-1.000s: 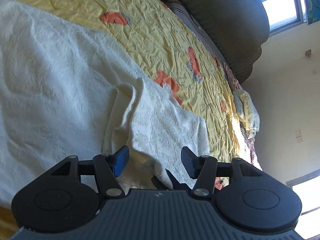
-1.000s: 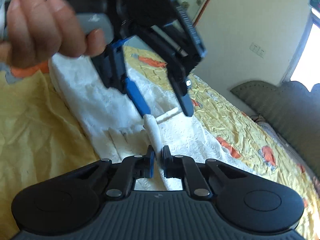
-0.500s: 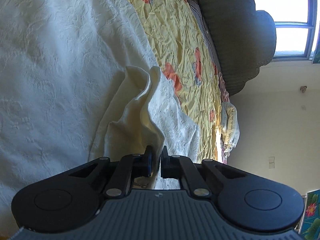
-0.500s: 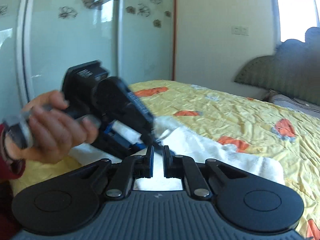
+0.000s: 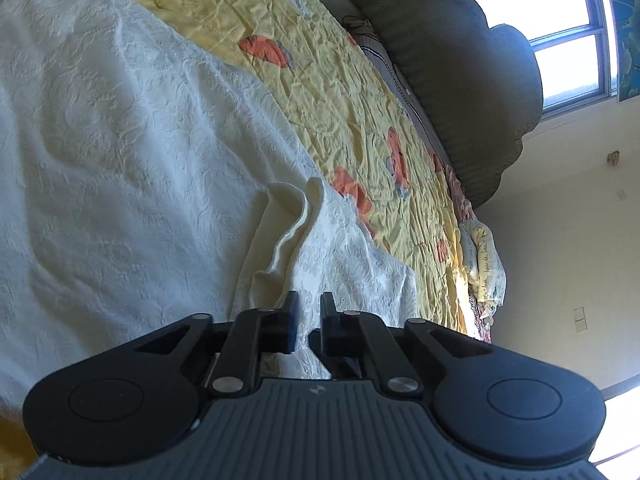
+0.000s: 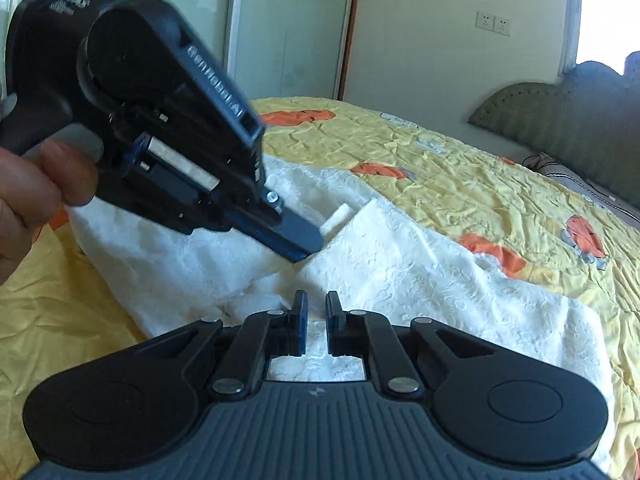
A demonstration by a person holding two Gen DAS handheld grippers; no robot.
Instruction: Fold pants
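Note:
White textured pants [image 5: 120, 152] lie spread on the yellow bed; they also show in the right wrist view [image 6: 400, 264]. My left gripper [image 5: 309, 312] is shut on a bunched edge of the pants, with a raised fold just ahead of it. In the right wrist view the left gripper [image 6: 300, 240] pinches the cloth close in front. My right gripper [image 6: 316, 312] is shut on another part of the same pants edge, just below the left one.
A yellow bedspread [image 5: 360, 100] with orange patches covers the bed, also seen in the right wrist view [image 6: 480, 184]. A dark padded headboard [image 5: 460, 80] stands behind. Glass wardrobe doors [image 6: 280, 28] and a wall are beyond the bed.
My left gripper closed on the pants edge and now lifts it. My right gripper stayed shut on the cloth and rose with it, tilting level.

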